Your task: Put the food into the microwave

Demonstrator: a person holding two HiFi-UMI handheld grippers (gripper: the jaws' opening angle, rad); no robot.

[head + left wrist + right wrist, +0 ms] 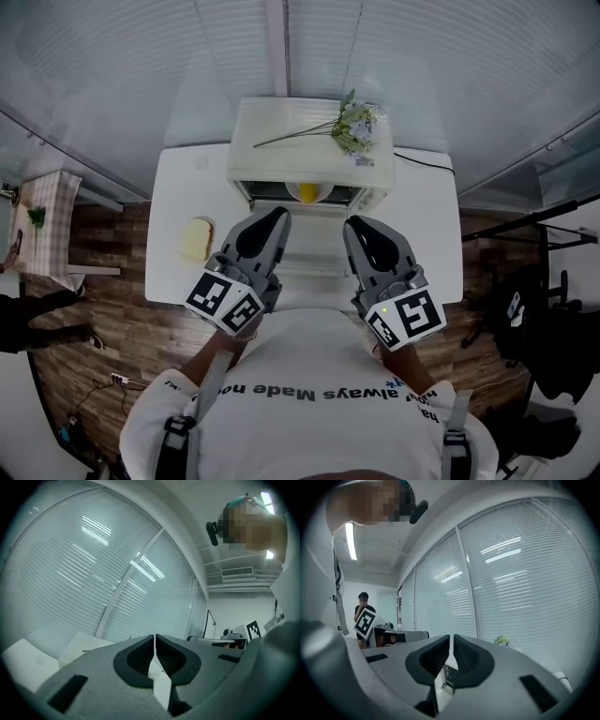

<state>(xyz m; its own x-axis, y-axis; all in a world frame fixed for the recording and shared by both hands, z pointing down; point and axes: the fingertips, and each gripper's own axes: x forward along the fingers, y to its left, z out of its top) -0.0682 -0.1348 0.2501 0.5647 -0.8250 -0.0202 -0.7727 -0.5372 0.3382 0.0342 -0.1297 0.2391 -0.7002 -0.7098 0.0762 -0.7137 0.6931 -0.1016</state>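
Note:
A white microwave stands at the back of the white table, its door hanging open toward me. Inside its cavity sits a yellow bowl. A slice of bread lies on the table left of the microwave. My left gripper and right gripper are held side by side near my chest, in front of the open door, both empty. In the left gripper view the left gripper has its jaws together, pointing up at the window blinds. The right gripper is likewise shut.
A sprig of flowers lies on top of the microwave; the flowers also show in the right gripper view. A small checked-cloth table stands at far left, dark equipment at right. A person stands in the background.

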